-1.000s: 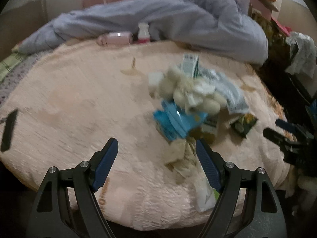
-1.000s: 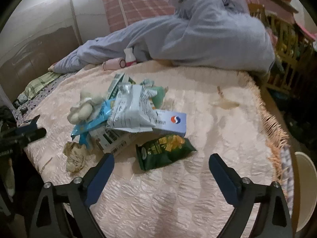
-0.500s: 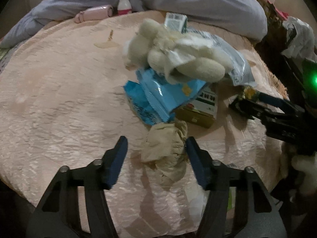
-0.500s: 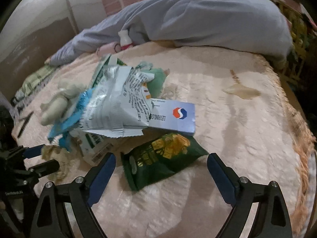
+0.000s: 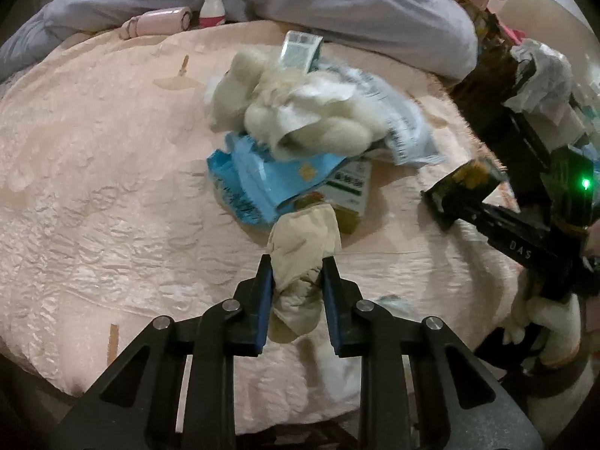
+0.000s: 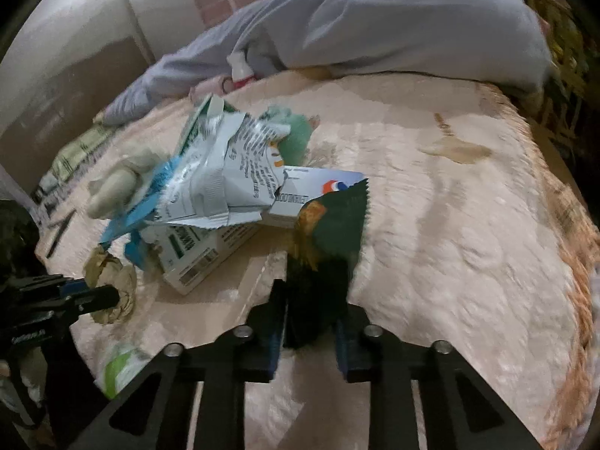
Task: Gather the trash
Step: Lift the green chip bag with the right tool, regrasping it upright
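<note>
Left wrist view: my left gripper (image 5: 294, 268) has just closed its jaws; a second ago they stood wide over bare bedspread, and now the blue pads pinch a crumpled beige paper wad (image 5: 303, 251) at its waist. The wad bulges above and below the pads and lies at the near edge of the trash pile (image 5: 300, 142), touching the blue wrapper (image 5: 262, 183) and the green-and-white carton (image 5: 348, 195). It rests on the pink bedspread (image 5: 105, 195), not yet lifted as far as I can tell. At the right of this view my right gripper (image 5: 446, 206) shows with a dark packet in its tips.

Right wrist view: my right gripper (image 6: 311, 296) has likewise just closed; half a second ago the jaws straddled the green snack packet (image 6: 330, 232) lying flat, and now the pads clamp its lower end so that the packet stands up from the jaws, its serrated top edge in front of the white-and-blue box (image 6: 318, 191). The frame is blurred, so the exact bite is hard to read. At the left my left gripper (image 6: 97, 294) holds the paper wad (image 6: 112, 285) beside the carton (image 6: 195, 255).

Meaning for the task: I judge both grasps made, one piece of trash per hand. The next step is to lift both clear; the silver wrapper (image 6: 225, 172), the carton, the box and the blue wrapper remain on the bed to be collected
</note>
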Demonstrator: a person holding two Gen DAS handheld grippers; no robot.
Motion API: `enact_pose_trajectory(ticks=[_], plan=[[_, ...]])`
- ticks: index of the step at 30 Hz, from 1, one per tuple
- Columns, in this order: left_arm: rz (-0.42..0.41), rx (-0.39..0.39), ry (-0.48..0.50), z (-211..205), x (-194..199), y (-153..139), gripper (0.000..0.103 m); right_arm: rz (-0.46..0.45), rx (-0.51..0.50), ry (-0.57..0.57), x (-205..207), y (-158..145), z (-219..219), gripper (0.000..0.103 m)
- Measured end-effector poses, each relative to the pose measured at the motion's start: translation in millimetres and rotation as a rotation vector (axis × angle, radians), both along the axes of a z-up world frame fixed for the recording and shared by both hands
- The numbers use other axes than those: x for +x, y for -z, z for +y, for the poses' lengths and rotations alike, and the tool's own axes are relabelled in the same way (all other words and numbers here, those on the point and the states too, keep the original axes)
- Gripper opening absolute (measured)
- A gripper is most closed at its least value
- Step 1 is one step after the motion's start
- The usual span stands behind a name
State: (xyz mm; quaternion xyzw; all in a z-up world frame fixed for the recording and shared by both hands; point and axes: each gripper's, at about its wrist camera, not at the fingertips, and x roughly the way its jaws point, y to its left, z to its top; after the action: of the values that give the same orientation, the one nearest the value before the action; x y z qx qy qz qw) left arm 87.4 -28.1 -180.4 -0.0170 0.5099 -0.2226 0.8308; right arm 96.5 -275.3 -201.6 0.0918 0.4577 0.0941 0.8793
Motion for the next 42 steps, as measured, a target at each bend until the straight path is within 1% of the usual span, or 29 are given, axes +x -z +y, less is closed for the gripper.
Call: enact_pose_trajectory(ticks=[4, 7, 10, 12, 14, 16, 19, 20, 21, 22, 23, 24, 26, 29, 31, 32, 33, 34, 35, 39, 42], plan=[[-0.017, -0.028, 0.05, -14.1, -10.6, -16.2, 0.022, -0.043, 0.018, 0.024, -23.0, -15.0, -12.8, 0.018], [-0.036, -0.042, 0.099, -35.8, -17.2, -27.4, 0.022, -0.07, 0.028, 0.039, -36.8, -27.4, -24.1, 0.018], [-0.049, -0.05, 0.148, -66.9, -20.5, -36.7, 0.022, -0.094, 0.024, 0.073, -51.3, -37.5, -41.7, 0.018], [-0.053, -0.046, 0.171, -82.4, -21.4, -38.4, 0.022, -0.093, 0.038, 0.094, -55.7, -37.6, -53.4, 0.018], [-0.052, -0.044, 0.185, -94.5, -21.8, -39.0, 0.022, -0.083, 0.084, 0.106, -57.7, -37.0, -63.9, 0.018], [-0.051, -0.04, 0.186, -100.9, -20.8, -39.0, 0.022, -0.062, 0.106, 0.095, -55.5, -33.3, -65.0, 0.018], [-0.055, -0.036, 0.182, -102.8, -22.6, -40.3, 0.022, -0.052, 0.116, 0.118, -53.7, -24.9, -66.9, 0.019], [-0.059, -0.033, 0.18, -101.7, -23.5, -40.8, 0.022, -0.044, 0.118, 0.122, -52.3, -21.8, -67.9, 0.026], [-0.059, -0.028, 0.178, -99.9, -23.4, -40.5, 0.022, -0.03, 0.116, 0.13, -50.9, -19.7, -68.4, 0.042], [-0.058, -0.026, 0.175, -97.6, -24.0, -39.8, 0.022, -0.024, 0.121, 0.137, -49.8, -17.8, -69.5, 0.048], [-0.055, -0.024, 0.169, -96.0, -23.6, -39.7, 0.022, -0.026, 0.135, 0.14, -49.6, -17.0, -70.8, 0.057], [-0.054, -0.023, 0.166, -96.2, -23.3, -40.0, 0.022, -0.027, 0.154, 0.141, -48.8, -16.5, -72.0, 0.059], [-0.054, -0.024, 0.162, -95.7, -23.0, -39.9, 0.022, -0.013, 0.171, 0.137, -42.9, -13.1, -72.0, 0.059], [-0.057, -0.019, 0.163, -95.2, -23.3, -39.7, 0.022, 0.004, 0.142, 0.155, -30.2, -6.2, -67.1, 0.059], [-0.055, -0.018, 0.163, -94.7, -23.3, -38.7, 0.022, 0.011, 0.124, 0.149, -25.8, -7.2, -59.4, 0.06], [-0.053, -0.017, 0.162, -94.5, -22.8, -38.0, 0.022, -0.004, 0.123, 0.133, -26.0, -9.7, -55.1, 0.071], [-0.052, -0.017, 0.161, -94.2, -22.1, -37.6, 0.022, -0.019, 0.109, 0.113, -26.8, -13.0, -49.5, 0.086], [-0.051, -0.019, 0.16, -94.0, -21.6, -37.5, 0.022, -0.027, 0.073, 0.095, -26.7, -15.7, -42.6, 0.09], [-0.052, -0.021, 0.158, -93.4, -21.1, -37.3, 0.022, -0.029, 0.036, 0.078, -26.0, -17.0, -36.7, 0.092], [-0.052, -0.024, 0.15, -92.0, -19.8, -36.1, 0.022, -0.018, -0.072, -0.001, -18.9, -14.5, -16.0, 0.092], [-0.044, -0.025, 0.14, -89.5, -17.7, -33.7, 0.022, 0.008, -0.16, -0.056, -13.4, -4.4, -1.4, 0.092]])
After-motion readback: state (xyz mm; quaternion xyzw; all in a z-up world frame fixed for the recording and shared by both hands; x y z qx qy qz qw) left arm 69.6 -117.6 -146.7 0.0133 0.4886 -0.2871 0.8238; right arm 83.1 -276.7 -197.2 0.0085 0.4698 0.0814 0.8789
